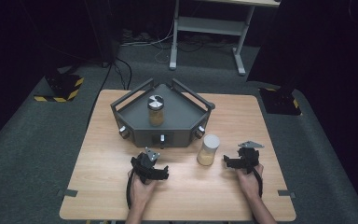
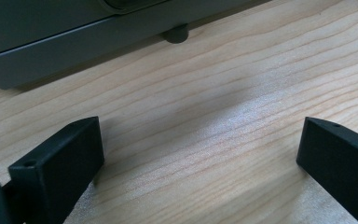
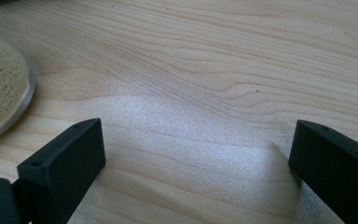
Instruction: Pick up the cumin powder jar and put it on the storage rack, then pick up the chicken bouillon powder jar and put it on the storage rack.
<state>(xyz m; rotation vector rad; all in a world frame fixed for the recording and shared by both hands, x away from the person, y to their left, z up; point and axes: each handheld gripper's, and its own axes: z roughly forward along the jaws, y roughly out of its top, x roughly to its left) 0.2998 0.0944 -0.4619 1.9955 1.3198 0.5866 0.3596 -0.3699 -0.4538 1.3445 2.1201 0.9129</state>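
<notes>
Two hand-held claws rest on a wooden surface (image 1: 121,186) before two grain-filled jars.

The left claw (image 1: 150,169) and right claw (image 1: 242,158) each have jaws spread wide, holding nothing. A white-lidded jar (image 1: 208,149) stands on the surface just left of the right claw; the right gripper view cuts it off at the edge. A second jar (image 1: 156,111) stands on a dark grey angular tray (image 1: 182,116), whose front buttons are too small to make out.

Grey desk frame (image 1: 205,25) w/ cables (image 1: 144,39) behind; hazard-striped bases (image 1: 58,91).
</notes>
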